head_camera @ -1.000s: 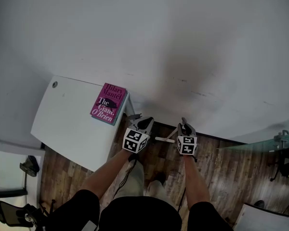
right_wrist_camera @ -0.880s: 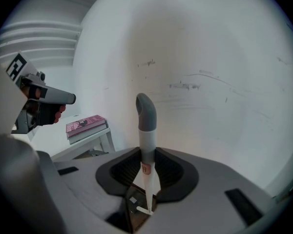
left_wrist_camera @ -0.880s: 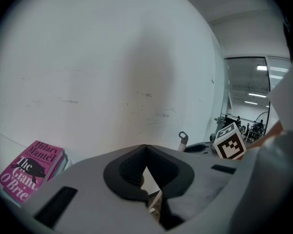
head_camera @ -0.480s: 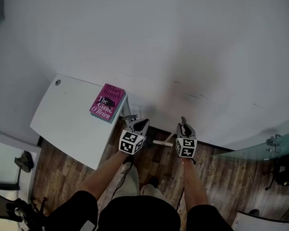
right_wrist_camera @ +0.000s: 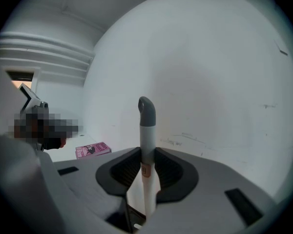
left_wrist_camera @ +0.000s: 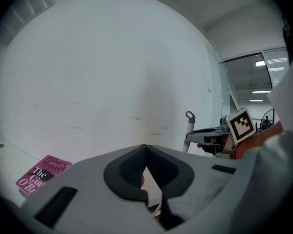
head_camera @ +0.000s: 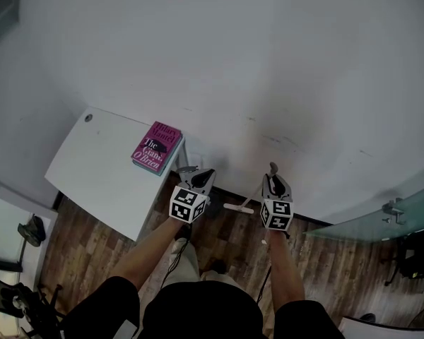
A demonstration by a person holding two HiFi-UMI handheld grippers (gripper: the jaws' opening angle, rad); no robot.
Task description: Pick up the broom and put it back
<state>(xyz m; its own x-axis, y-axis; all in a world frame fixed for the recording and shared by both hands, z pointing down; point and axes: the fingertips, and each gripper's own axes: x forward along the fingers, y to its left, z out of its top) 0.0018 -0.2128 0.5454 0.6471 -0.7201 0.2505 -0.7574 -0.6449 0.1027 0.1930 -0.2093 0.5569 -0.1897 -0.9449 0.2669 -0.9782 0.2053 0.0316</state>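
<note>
White broom (right_wrist_camera: 146, 130) upright between right gripper (right_wrist_camera: 146, 172) jaws, wall (right_wrist_camera: 215, 77) near.

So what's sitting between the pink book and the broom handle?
The left gripper, jaws shut and empty, sits between the pink book and the broom handle held by the right gripper; the head view shows it.

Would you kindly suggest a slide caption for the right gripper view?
Right gripper shut on the upright white broom handle before a white wall, pink book at left.
</note>
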